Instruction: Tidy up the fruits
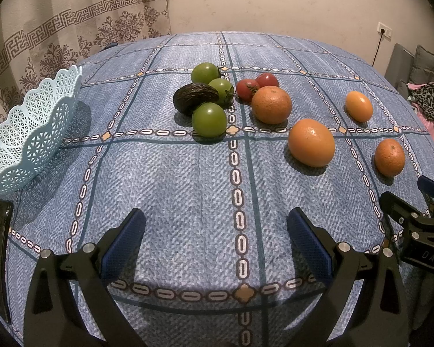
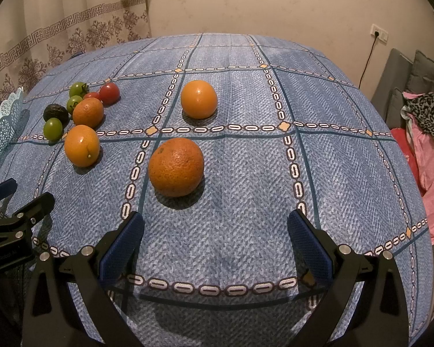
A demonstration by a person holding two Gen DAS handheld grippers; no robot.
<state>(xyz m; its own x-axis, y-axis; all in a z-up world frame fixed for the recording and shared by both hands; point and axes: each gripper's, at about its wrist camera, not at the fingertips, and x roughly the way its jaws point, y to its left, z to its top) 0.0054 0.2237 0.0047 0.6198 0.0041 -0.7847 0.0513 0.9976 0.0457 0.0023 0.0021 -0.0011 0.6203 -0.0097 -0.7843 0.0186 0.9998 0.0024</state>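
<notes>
Both wrist views low, forward, sharing fruits (image 1: 271,104).

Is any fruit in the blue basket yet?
Cannot tell for sure. Only the outer wall of the blue basket shows, not its inside. All the fruit in view, such as the nearest orange, lies on the tablecloth.

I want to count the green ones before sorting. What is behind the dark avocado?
Behind the avocado two green tomatoes show, the nearer partly covered by it; a third sits in front. Anything lower behind it is hidden.
</notes>
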